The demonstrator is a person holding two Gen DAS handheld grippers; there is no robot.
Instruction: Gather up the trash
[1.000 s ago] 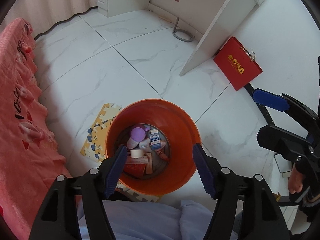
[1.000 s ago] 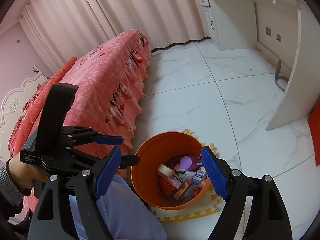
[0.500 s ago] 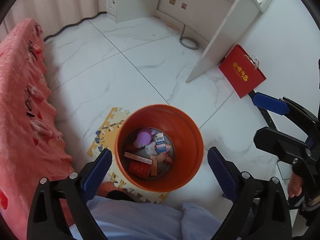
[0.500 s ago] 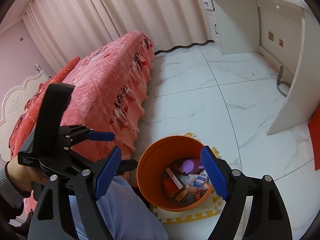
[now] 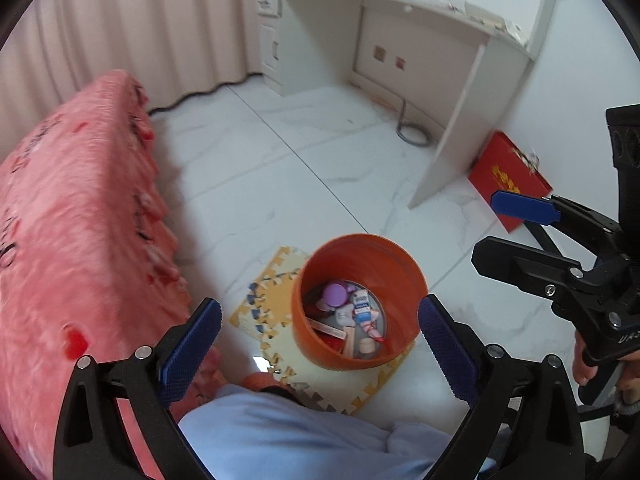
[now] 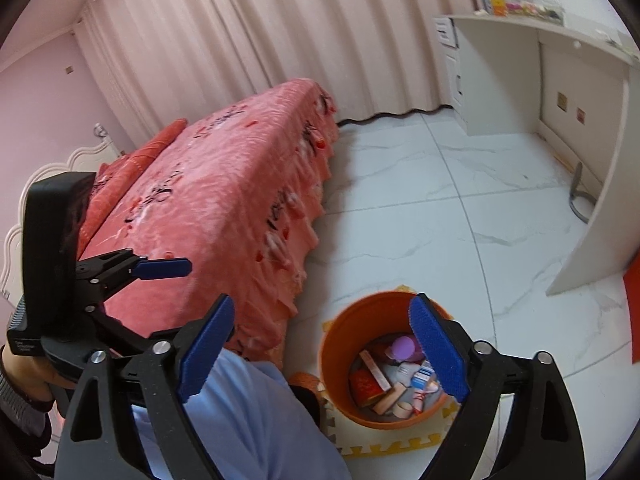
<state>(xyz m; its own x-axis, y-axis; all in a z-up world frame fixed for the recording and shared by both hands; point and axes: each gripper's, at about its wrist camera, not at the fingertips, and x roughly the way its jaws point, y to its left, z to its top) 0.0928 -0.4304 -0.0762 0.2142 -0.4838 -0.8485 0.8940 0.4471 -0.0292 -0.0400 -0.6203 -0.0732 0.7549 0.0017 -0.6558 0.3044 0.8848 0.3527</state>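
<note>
- The round orange plastic bin (image 5: 358,300) stands on the yellow foam puzzle mat (image 5: 276,316) beside the bed, and the collected trash lies in its bottom: a purple round cap (image 5: 335,294), a small blue-and-white carton (image 5: 361,304), a red flat box (image 6: 365,386) and a roll of tape (image 5: 366,345).
- Compared with a second ago, you see the bin smaller and lower in both wrist views, and more of the room shows behind it; you have drawn both grippers up and away.
- Your left gripper (image 5: 318,340) has just been opening; its blue pads stand wide apart with nothing between them, the bin only showing through the gap.
- Your right gripper (image 6: 320,356) has just been opening too, and it is released and empty.
- I judge that this drop is finished: nothing is left in either claw.
- Outward, the white marble-tile floor (image 5: 256,168) looks bare of loose litter near the bin; only a red gift bag (image 5: 508,178) leans by the white desk (image 5: 460,92), well apart from the pink bedspread (image 6: 224,184).
</note>
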